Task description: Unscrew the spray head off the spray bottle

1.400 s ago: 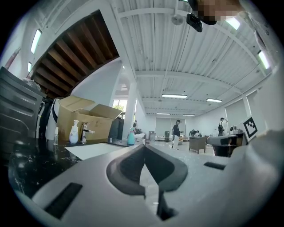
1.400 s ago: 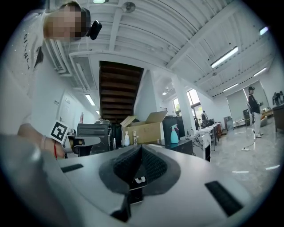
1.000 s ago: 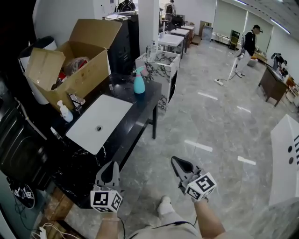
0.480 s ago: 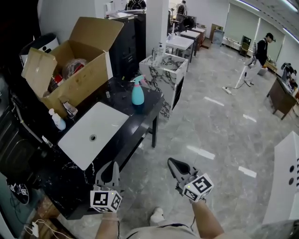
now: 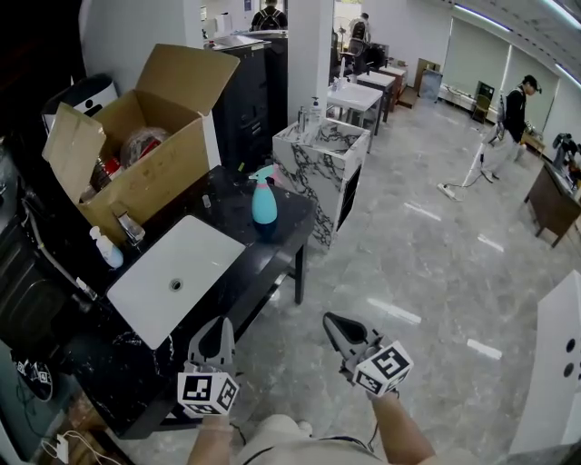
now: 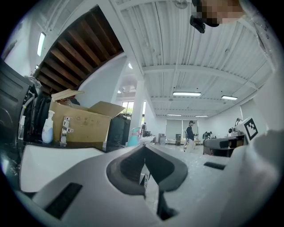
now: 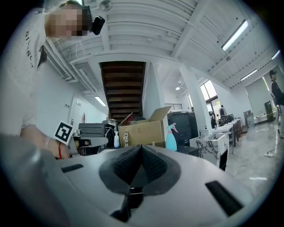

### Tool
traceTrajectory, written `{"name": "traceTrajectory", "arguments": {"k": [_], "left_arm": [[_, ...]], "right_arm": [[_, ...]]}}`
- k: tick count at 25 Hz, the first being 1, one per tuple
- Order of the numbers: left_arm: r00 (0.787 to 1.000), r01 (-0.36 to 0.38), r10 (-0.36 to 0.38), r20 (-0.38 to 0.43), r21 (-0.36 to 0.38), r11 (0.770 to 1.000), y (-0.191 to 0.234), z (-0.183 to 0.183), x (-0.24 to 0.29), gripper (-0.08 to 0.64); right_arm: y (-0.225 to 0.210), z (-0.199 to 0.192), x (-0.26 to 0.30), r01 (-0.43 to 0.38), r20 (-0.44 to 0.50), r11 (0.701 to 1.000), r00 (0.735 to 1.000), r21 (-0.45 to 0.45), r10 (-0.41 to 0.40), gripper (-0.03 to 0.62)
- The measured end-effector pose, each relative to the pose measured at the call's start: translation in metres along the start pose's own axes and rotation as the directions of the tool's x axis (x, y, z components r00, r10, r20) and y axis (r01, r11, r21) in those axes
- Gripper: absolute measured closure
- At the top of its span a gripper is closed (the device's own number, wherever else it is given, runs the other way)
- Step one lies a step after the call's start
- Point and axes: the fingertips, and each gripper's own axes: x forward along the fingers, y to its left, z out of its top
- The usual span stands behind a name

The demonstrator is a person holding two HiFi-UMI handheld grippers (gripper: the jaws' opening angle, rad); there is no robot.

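A black table point(image 5: 289, 216) with a white sink basin point(image 5: 172, 272) stands at the left side of a wide hall. Just beyond the table is a washstand with marble pattern point(image 5: 307, 171), and behind it a white pillar point(image 5: 311, 45). Right of the table, the grey glossy floor point(image 5: 418, 254) reflects the ceiling light strips point(image 5: 508, 20). Well apart from the table, a dark desk point(image 5: 549, 195) stands at the right edge.

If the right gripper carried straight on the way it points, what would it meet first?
Nothing close: open floor lies ahead. Beyond that, the right gripper, jaws shut, likely reaches the black counter at its edge beside the spray bottle, though depth is unclear.
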Motion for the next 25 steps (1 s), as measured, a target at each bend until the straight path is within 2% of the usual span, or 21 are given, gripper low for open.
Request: {"name": "traceTrajectory", "arguments": {"k": [6, 10, 20, 25], "left_arm": [[1.0, 0.027, -0.027, 0.002, 0.019, 0.999, 0.0, 0.005, 0.032, 0.555], [1.0, 0.026, -0.026, 0.012, 0.003, 1.0, 0.009, 0.007, 0.06, 0.555], [0.999, 0.029, -0.029, 0.03, -0.015, 0.999, 0.049, 0.022, 0.149, 0.555], [0.997, 0.075, -0.074, 0.033, -0.012, 0.997, 0.059, 0.035, 0.193, 0.555]], "right_arm": [[-0.023, 0.003, 0.024, -0.005, 0.016, 1.0, 1.0, 0.02, 0.005, 0.588], [-0.039, 0.0, 0.051, -0.012, 0.011, 1.0, 1.0, 0.026, 0.012, 0.586], [-0.094, 0.009, 0.139, -0.025, 0.013, 0.999, 1.0, 0.024, 0.025, 0.587], [-0.114, 0.015, 0.179, -0.024, 0.013, 1.0, 1.0, 0.02, 0.023, 0.587]]}}
